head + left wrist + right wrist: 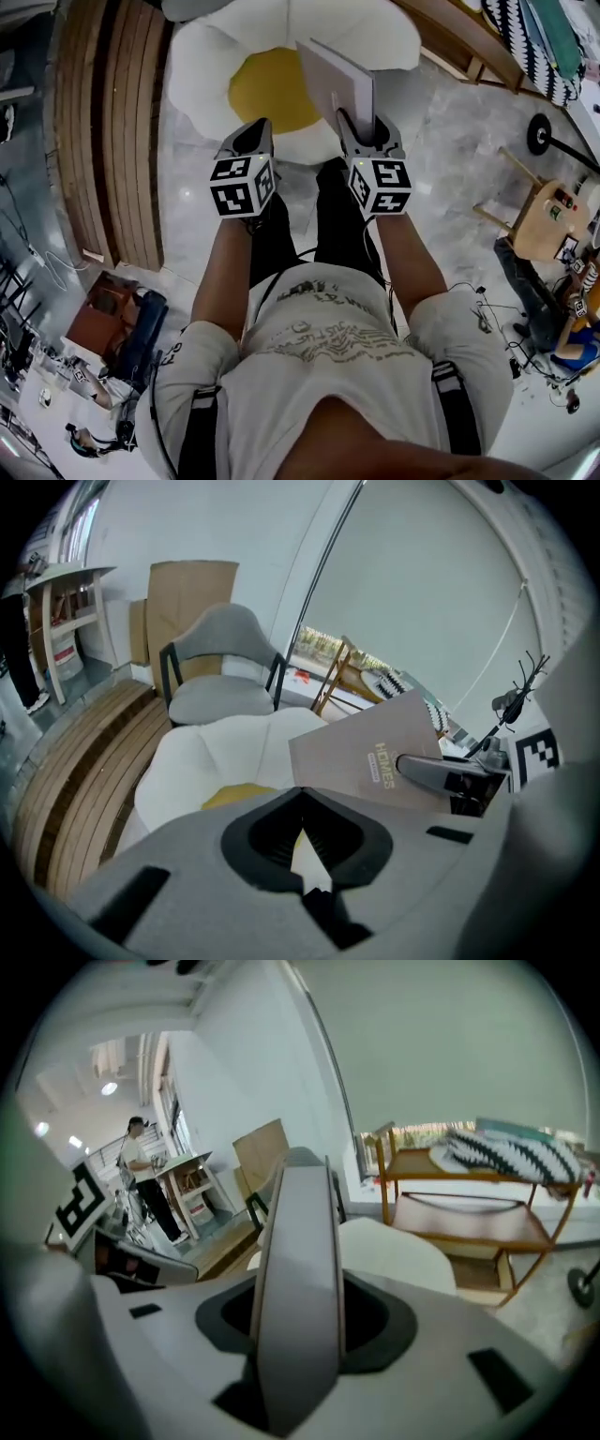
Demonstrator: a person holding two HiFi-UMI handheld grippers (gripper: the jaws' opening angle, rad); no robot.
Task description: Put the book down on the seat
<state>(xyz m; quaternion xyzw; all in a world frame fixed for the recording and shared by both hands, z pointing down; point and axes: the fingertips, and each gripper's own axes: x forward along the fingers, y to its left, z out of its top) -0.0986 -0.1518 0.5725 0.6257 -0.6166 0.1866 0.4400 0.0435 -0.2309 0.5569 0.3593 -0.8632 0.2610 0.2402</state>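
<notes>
both arms reach forward and down in front of the person, nearly straight, forearms side by side. the right gripper (361, 127) points down at a slant, its jaws clamped on the lower edge of the book (336, 80). the book stands on edge out of those jaws, its cover tilted, over the right side of the seat (202, 56), a white flower-shaped cushion with a yellow centre (267, 89). whether the book touches the cushion, i can't tell from here. the left gripper (255, 129) sits just beside the right one, aimed at the seat's near edge, jaws drawn together with nothing between them. a slatted wooden bench (103, 141) runs along the left.
</notes>
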